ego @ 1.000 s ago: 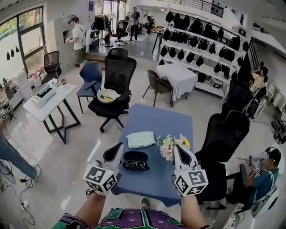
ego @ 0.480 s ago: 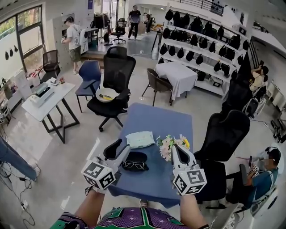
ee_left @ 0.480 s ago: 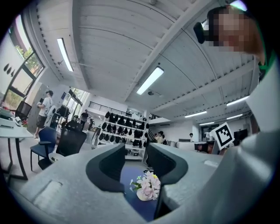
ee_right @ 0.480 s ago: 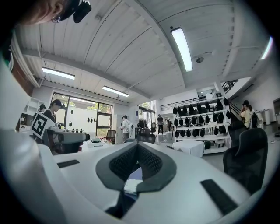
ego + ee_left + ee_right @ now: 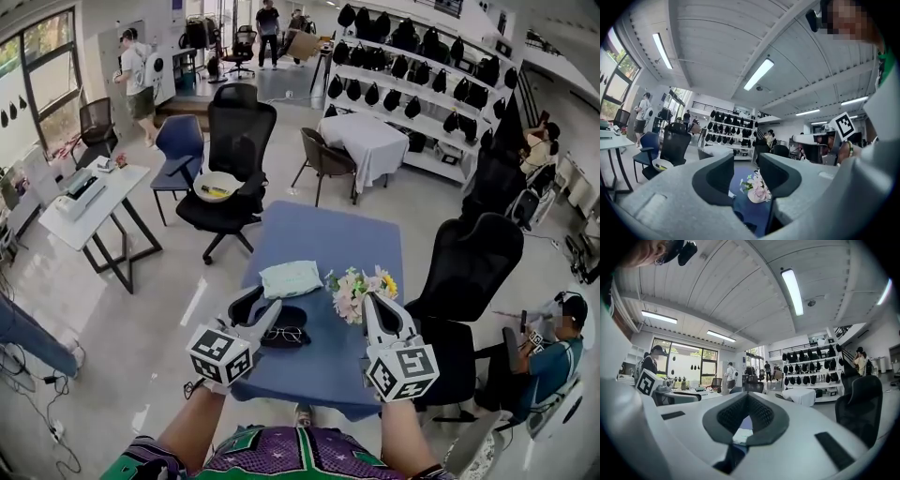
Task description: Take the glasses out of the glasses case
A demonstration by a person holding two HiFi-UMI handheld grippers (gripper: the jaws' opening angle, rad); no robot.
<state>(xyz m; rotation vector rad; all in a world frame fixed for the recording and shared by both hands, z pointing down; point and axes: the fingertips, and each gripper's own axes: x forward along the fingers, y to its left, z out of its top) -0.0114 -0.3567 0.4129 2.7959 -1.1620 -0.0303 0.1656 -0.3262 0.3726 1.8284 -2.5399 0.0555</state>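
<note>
Glasses (image 5: 283, 335) are lying inside the open black glasses case (image 5: 296, 317), lenses up, near the front edge of the blue table (image 5: 319, 239). The case is sitting between the two grippers, closer to the left one.

Left gripper (image 5: 259, 309) is pointing level across the table, its tips overlapping the case's left end in the head view; whether they are touching it is not clear. Its jaws have just been opening and are now standing wide apart. The left gripper view (image 5: 745, 174) is showing nothing between them, only blue tabletop and the flower bunch (image 5: 757, 187) beyond the gap.

Right gripper (image 5: 373, 302) is hanging level at the right of the case, apart from it, just in front of the flower bunch (image 5: 357, 287). Its jaws are resting closed with the tips meeting, gripping nothing, as the right gripper view (image 5: 746, 399) is showing.

A pale green soft packet (image 5: 291, 277) is lying behind the case, beside the flowers. Marker cubes (image 5: 220, 354) are facing up toward the head camera on both grippers.
</note>
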